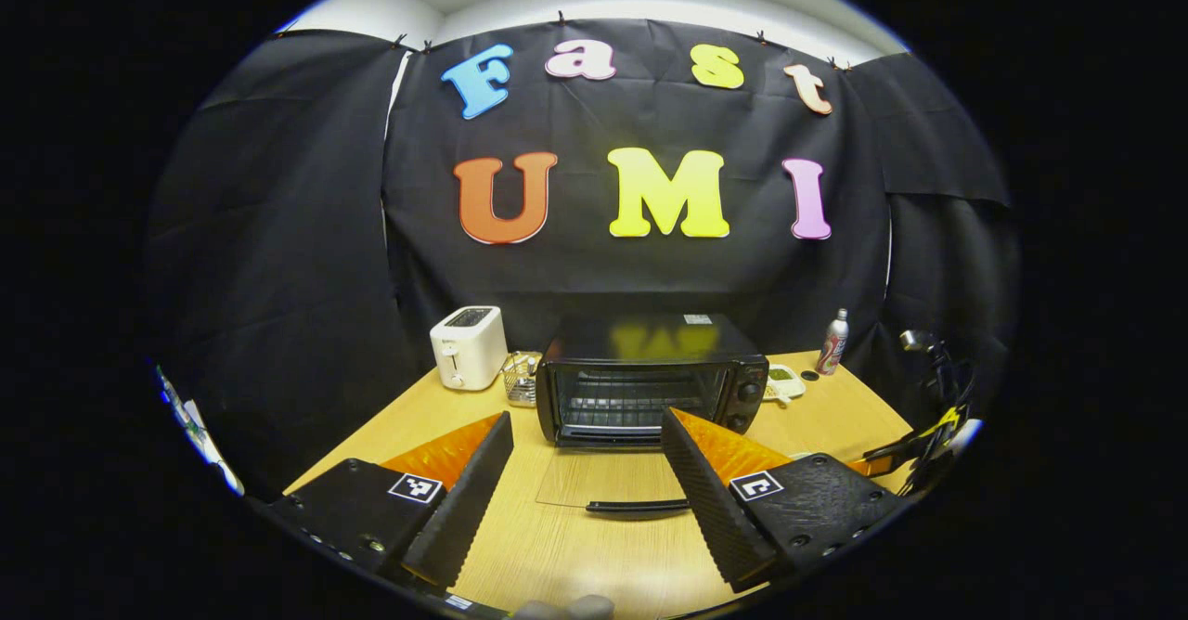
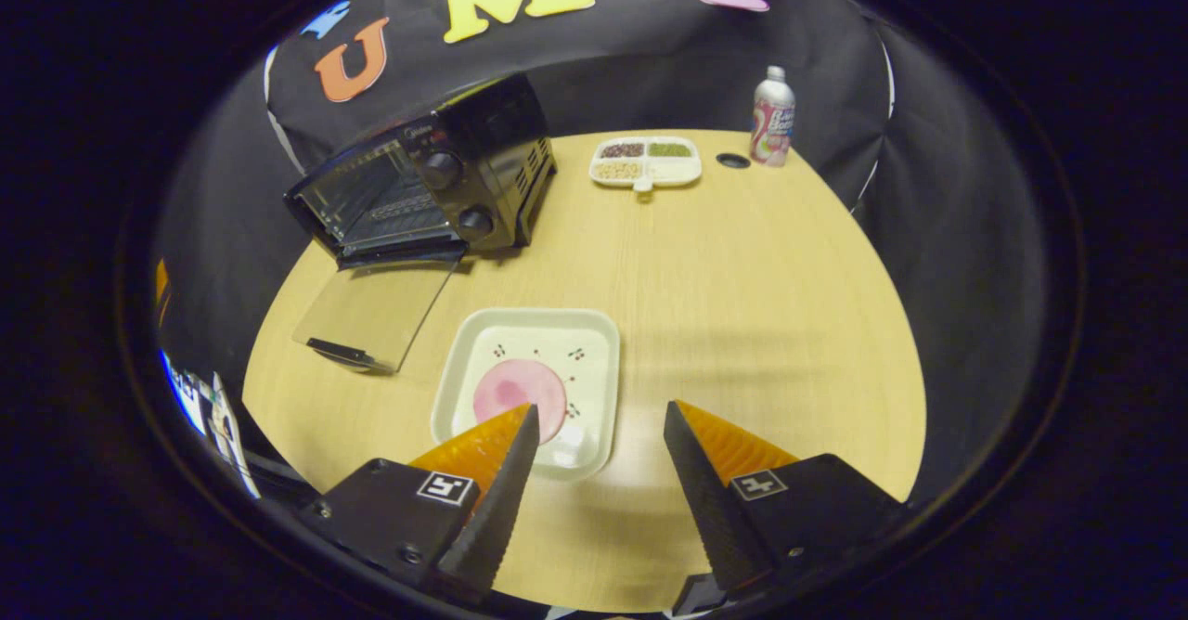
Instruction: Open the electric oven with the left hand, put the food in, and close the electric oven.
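Left gripper view: left tongs [image 1: 587,471] released, holding nothing, before the electric oven [image 1: 652,381]
Oven door [image 1: 614,479] lies open flat on the surface [image 1: 835,416]; right tongs [image 2: 594,458] released above the white plate [image 2: 529,388] with pink food [image 2: 520,390], near the oven

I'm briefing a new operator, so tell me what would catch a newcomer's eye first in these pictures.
The black electric oven at the back of the wooden table stands out, its glass door folded down flat onto the tabletop. Next comes the square white tray holding a pink round piece of food, in front of the oven's right side. The right gripper hangs open just above the tray's near edge.
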Available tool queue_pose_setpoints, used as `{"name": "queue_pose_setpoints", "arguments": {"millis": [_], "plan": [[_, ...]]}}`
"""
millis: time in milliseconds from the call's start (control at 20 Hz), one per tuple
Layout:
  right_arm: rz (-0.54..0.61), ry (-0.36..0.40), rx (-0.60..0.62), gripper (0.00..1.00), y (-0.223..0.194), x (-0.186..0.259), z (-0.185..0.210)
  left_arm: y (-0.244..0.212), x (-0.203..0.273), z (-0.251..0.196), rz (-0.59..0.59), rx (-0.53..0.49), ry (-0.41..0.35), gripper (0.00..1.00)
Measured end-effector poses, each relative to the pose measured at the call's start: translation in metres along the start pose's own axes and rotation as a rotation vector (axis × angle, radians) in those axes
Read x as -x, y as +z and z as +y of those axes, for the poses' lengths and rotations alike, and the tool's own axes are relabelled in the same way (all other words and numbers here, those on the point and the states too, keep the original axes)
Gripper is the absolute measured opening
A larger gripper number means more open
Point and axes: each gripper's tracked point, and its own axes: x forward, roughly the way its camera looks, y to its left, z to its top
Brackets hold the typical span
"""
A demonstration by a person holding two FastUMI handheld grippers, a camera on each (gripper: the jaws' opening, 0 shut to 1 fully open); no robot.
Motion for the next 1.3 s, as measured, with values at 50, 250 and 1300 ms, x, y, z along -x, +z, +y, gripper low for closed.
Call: {"name": "queue_pose_setpoints", "arguments": {"millis": [50,250,1300], "plan": [[0.026,0.004,-0.009,0.8,-0.004,-0.007,-0.001,0.004,0.003,0.001,-0.007,-0.005,0.006,0.97],[0.112,0.025,-0.019,0.7,-0.01,-0.027,-0.002,0.004,0.01,-0.003,0.006,0.023,0.016,0.96],[0.341,0.143,-0.324,0.01,-0.014,-0.038,-0.002,-0.01,0.0,0.014,0.036,0.051,0.021,0.97]]}}
